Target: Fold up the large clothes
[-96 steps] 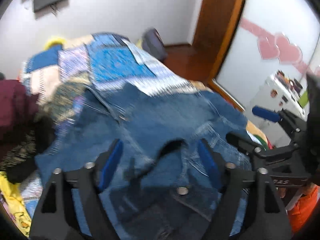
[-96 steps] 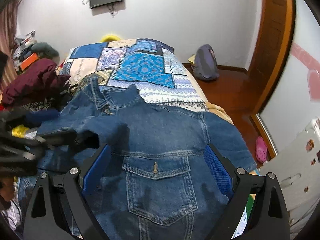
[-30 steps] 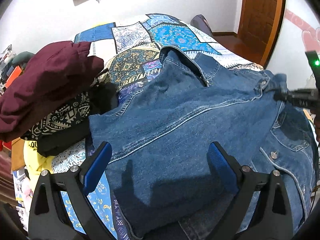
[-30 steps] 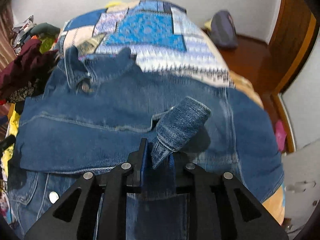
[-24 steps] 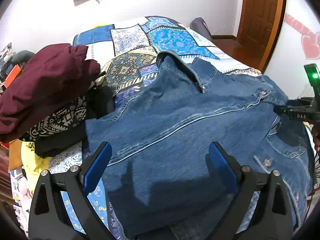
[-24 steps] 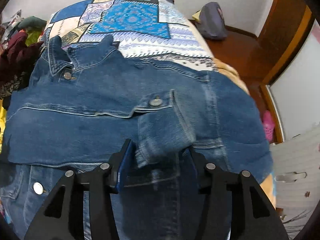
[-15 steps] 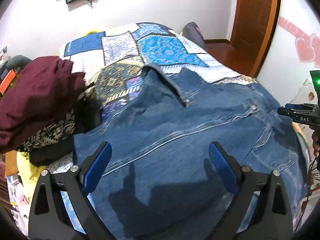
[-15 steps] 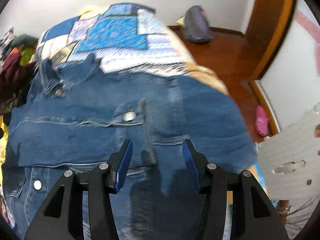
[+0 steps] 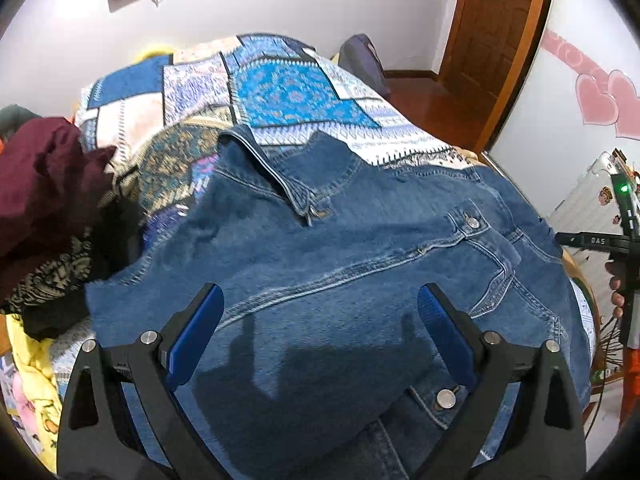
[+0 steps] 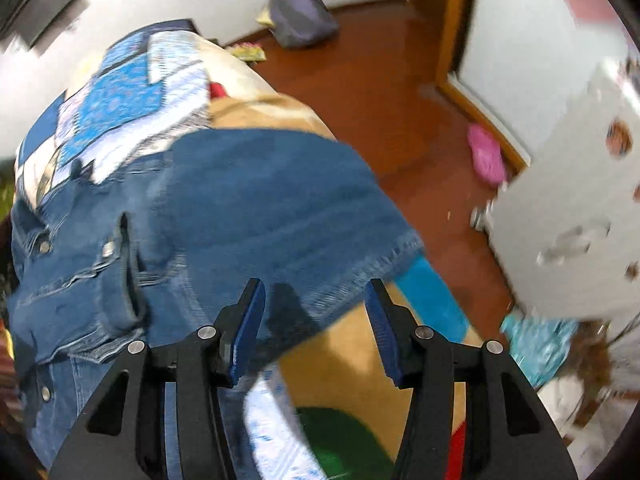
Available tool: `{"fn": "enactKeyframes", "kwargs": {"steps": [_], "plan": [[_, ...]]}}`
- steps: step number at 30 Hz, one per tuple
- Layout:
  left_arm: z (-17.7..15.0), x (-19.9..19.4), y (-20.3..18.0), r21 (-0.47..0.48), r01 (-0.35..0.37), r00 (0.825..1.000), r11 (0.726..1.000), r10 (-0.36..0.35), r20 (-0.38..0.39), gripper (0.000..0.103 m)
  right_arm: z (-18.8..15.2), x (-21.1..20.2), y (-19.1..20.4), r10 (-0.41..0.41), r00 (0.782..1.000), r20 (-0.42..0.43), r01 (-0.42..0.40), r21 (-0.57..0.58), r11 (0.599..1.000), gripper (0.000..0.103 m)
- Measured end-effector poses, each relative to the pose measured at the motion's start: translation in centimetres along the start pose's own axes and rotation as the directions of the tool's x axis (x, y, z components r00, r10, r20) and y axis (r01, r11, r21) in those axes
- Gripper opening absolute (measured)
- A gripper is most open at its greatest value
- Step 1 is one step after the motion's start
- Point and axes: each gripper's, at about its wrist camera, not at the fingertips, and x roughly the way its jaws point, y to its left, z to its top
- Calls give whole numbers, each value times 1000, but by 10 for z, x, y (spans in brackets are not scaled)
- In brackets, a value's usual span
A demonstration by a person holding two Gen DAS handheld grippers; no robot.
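Left tool (image 9: 318, 322): fingers wide apart, nothing between them. It hangs over the near part of the jacket (image 9: 340, 264), and its shadow falls on the denim just below the fingers.

Right tool (image 10: 314, 312): fingers apart, nothing between them. It hangs over the right-hand hem of the jacket (image 10: 248, 216). This view is motion-blurred, so fine detail is unclear. In the left wrist view the right tool (image 9: 596, 240) shows only as a black bar at the right edge, beside the jacket.

Jacket: blue denim, spread across the near end of the bed (image 9: 280, 92).
- Collar (image 9: 276, 178) points toward the far end of the bed, resting on the quilt.
- One sleeve (image 9: 304, 280) is folded across the body and runs from the left edge toward the right.
- The cuff (image 9: 472, 222) of that sleeve, with a metal button, lies on the right half of the jacket.
- A second metal button (image 9: 446, 398) shows near the right finger of the left tool.

Surroundings:
- The bed carries a patchwork quilt in blue, white and tan panels.
- A pile of clothes (image 9: 44, 196), maroon on top of black patterned fabric, lies at the left edge of the bed, touching the jacket's left side.
- A grey bag (image 10: 300, 12) sits on the wooden floor (image 10: 380, 92) beyond the bed, against the wall.
- A pink slipper (image 10: 486, 154) lies on the floor near the door frame.
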Motion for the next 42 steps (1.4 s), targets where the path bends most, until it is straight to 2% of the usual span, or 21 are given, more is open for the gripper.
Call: {"fn": "enactKeyframes", "kwargs": {"steps": [2, 5, 8, 13, 14, 15, 16, 18, 21, 26, 29, 33, 37, 40, 42], "plan": [[-1, 6, -1, -7, 6, 1000, 1000, -6, -14, 98, 1, 9, -8, 50, 999, -13, -49, 56, 997, 50], [-3, 12, -1, -11, 0, 1000, 1000, 0, -25, 98, 8, 20, -21, 116, 993, -9, -114, 143, 983, 59], [-5, 17, -1, -19, -1, 999, 1000, 0, -38, 98, 18, 34, -27, 156, 988, -6, -152, 197, 969, 61], [-6, 16, 1, -32, -8, 999, 999, 7, -35, 98, 31, 44, -27, 152, 988, 22, -152, 246, 957, 61], [-5, 15, 2, -33, -8, 999, 999, 7, -33, 98, 33, 45, -26, 139, 990, 26, -141, 246, 959, 60], [-5, 14, 2, -34, -8, 1000, 999, 7, -31, 98, 33, 42, -26, 120, 992, 36, -125, 244, 962, 53], [-5, 13, 2, -34, -10, 1000, 999, 9, -29, 98, 32, 38, -22, 81, 995, 51, -90, 226, 970, 49], [-6, 9, 2, -32, -15, 1000, 999, 14, -19, 98, 30, 32, -15, 47, 996, 74, -61, 192, 980, 32], [-8, -1, 1, -28, -12, 1000, 1000, 12, 7, 98, 23, 12, -3, 2, 993, 118, -19, 137, 990, 16], [-7, -15, -2, -11, -23, 999, 1000, 24, 49, 98, 21, -25, 14, 14, 980, 197, -29, 73, 997, 11], [-5, -22, -5, 7, -28, 997, 1000, 28, 69, 98, 24, -49, 26, 64, 964, 257, -74, 27, 997, 10], [-5, -32, -8, 22, -30, 995, 999, 27, 94, 98, 20, -81, 60, 154, 936, 316, -134, -85, 987, 8], [-7, -42, -10, 37, -37, 992, 999, 32, 121, 98, 11, -93, 100, 213, 925, 315, -153, -205, 967, 8], [-8, -49, -11, 52, -50, 989, 997, 42, 140, 98, -5, -91, 129, 283, 920, 271, -199, -300, 933, 8], [-9, -52, -11, 60, -55, 988, 997, 45, 149, 98, -16, -85, 146, 303, 924, 233, -208, -359, 910, 8]]}}
